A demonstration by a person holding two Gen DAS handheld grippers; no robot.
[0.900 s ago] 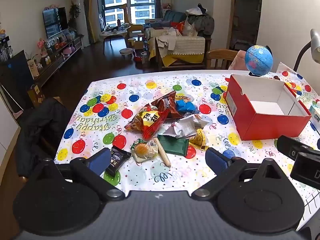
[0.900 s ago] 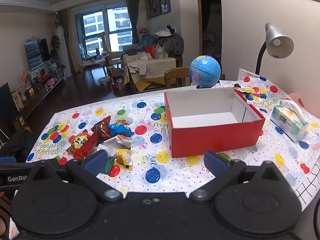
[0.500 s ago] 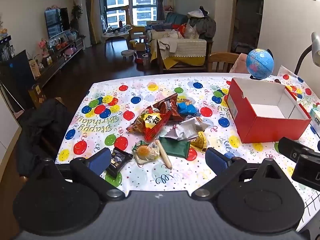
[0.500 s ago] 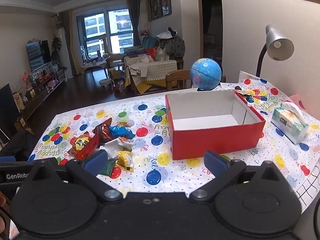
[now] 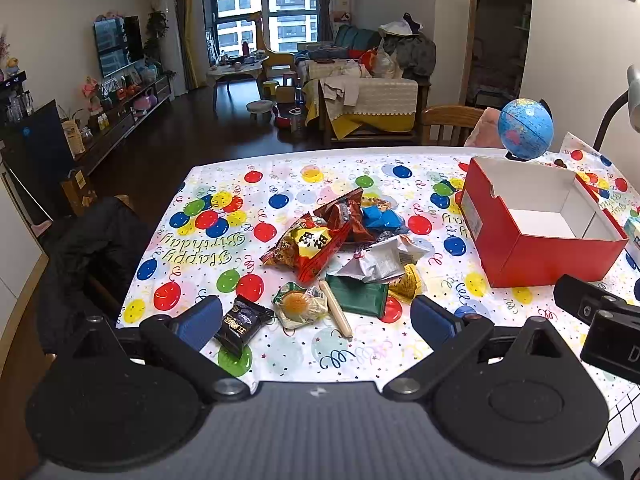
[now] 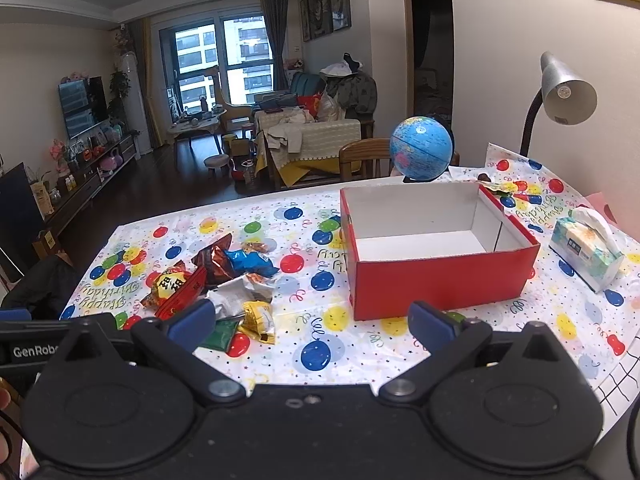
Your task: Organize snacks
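"Happy Birthday" runs across the balloon-print cloth (image 5: 208, 240) on a living-room tabletop; snacks (image 5: 332, 256) lie heaped at its centre, an empty red box (image 6: 440, 280) at three o'clock. Left gripper (image 5: 316, 318) and right gripper (image 6: 312, 320), apparently marked "GenRob", gape wide, holding nothing.

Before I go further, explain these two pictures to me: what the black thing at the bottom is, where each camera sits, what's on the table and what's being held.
No robot arm here: a person holds a two-finger tool in each hand, with a camera on each looking forward along its fingers. The black shape at the bottom is that tool.

One picture is from the left gripper, the other from the right gripper. Both have their blue-padded fingers spread wide and hold nothing.

On the balloon tablecloth lies a pile of snacks: a red chip bag, a blue packet, a silver wrapper, a green packet and a black candy packet nearest the left fingers. To the right stands an open red box, apparently empty, with a globe behind and a tissue pack beside it.
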